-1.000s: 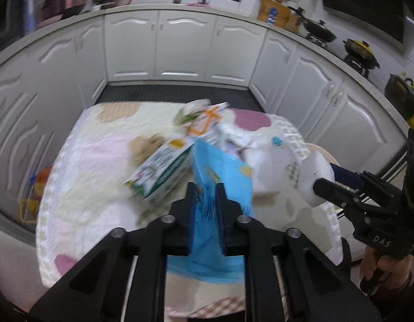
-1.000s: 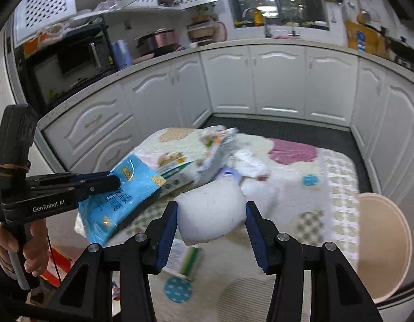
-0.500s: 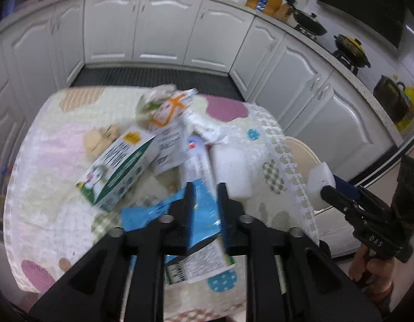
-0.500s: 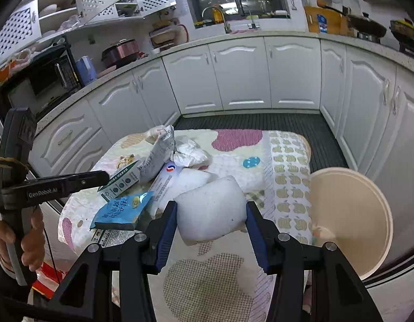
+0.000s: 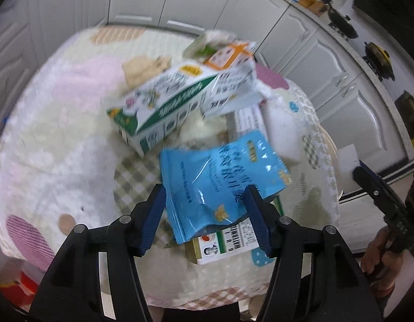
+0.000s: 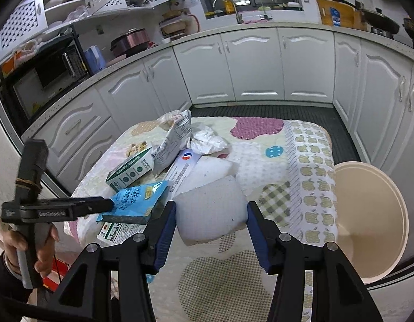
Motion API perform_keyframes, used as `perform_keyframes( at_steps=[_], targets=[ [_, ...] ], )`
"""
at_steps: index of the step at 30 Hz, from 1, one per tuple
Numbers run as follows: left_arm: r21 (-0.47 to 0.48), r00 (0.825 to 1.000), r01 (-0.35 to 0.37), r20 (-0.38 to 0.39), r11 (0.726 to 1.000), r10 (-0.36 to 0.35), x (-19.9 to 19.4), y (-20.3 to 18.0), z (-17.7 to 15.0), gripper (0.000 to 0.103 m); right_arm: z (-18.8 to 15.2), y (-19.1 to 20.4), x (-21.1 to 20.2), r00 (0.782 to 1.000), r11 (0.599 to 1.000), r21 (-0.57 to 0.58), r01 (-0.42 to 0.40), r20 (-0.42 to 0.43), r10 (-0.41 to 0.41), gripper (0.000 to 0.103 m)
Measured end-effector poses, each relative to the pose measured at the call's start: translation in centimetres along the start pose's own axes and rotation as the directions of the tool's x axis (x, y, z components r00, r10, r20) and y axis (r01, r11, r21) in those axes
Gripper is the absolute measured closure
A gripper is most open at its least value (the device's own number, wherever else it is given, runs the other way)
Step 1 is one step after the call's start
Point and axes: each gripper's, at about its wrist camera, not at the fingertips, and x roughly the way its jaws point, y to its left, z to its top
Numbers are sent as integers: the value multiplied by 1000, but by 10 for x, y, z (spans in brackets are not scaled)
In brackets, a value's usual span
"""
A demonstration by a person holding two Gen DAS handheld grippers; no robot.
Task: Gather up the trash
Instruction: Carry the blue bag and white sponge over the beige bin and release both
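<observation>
My left gripper (image 5: 204, 201) is open, its jaws wide apart. The blue snack bag (image 5: 220, 177) lies loose between them on the table; it also shows in the right wrist view (image 6: 137, 196). My right gripper (image 6: 211, 214) is shut on a white foam block (image 6: 211, 212), held above the table's near side. That block shows at the right edge of the left wrist view (image 5: 348, 166). A green-and-white carton (image 5: 164, 107), a white printed bag (image 6: 172, 139), a crumpled white wrapper (image 6: 209, 139) and a flat printed box (image 5: 225, 241) lie in a pile on the table.
The table has a patterned quilted cloth (image 6: 260, 145). A beige round bin (image 6: 368, 222) stands off the table's right edge. A second white foam block (image 6: 209, 169) lies on the cloth. White cabinets ring the room.
My left gripper has opened and let go of the blue bag, which now lies on the table. The right gripper has held the foam block and shifted slightly nearer the table.
</observation>
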Motion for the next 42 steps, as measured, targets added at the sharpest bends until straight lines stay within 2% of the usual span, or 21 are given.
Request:
perform_keyframes(
  at_steps=[2, 8, 13, 15, 16, 17, 18, 19, 23, 32, 36, 42],
  targets=[
    [-36, 1000, 14, -6, 999, -15, 8, 6, -1, 41, -1, 1, 1, 1000, 1000, 1, 1, -4, -1, 52],
    [-125, 993, 117, -14, 985, -120, 24, 11, 3, 40, -1, 1, 4, 1000, 1000, 5, 1, -14, -1, 52],
    [-131, 993, 121, 14, 984, -120, 26, 3, 7, 41, -1, 3, 5, 1000, 1000, 3, -1, -15, 1, 52],
    [-133, 992, 124, 25, 983, -122, 28, 0, 6, 51, -1, 2, 6, 1000, 1000, 6, 0, -16, 0, 52],
    [-130, 992, 126, 28, 983, -124, 27, -2, 5, 68, -1, 2, 6, 1000, 1000, 7, -1, -15, 1, 52],
    [-127, 992, 125, 27, 984, -123, 27, -3, 6, 76, -1, 1, 6, 1000, 1000, 8, -1, -15, 1, 52],
    [-125, 992, 126, 31, 984, -123, 25, -4, 6, 77, -2, 0, 5, 1000, 1000, 10, 0, -14, 0, 52],
    [-122, 992, 127, 42, 984, -123, 22, -5, 5, 85, -2, 0, 5, 1000, 1000, 10, 1, -14, -1, 52],
    [-79, 990, 115, 95, 990, -108, 0, -10, 3, 91, -2, -4, 4, 1000, 1000, 16, 3, -10, -3, 52],
    [76, 981, 121, 142, 990, -131, -40, -57, 10, 91, -1, -18, -8, 999, 999, 33, 26, 20, -26, 52],
    [132, 979, 136, 132, 982, -154, -36, -87, 13, 91, -1, -35, -19, 997, 996, 59, 64, 37, -66, 52],
    [223, 980, 143, 106, 964, -170, -9, -142, 16, 91, -4, -74, -35, 987, 982, 120, 148, 46, -154, 52]
  ],
)
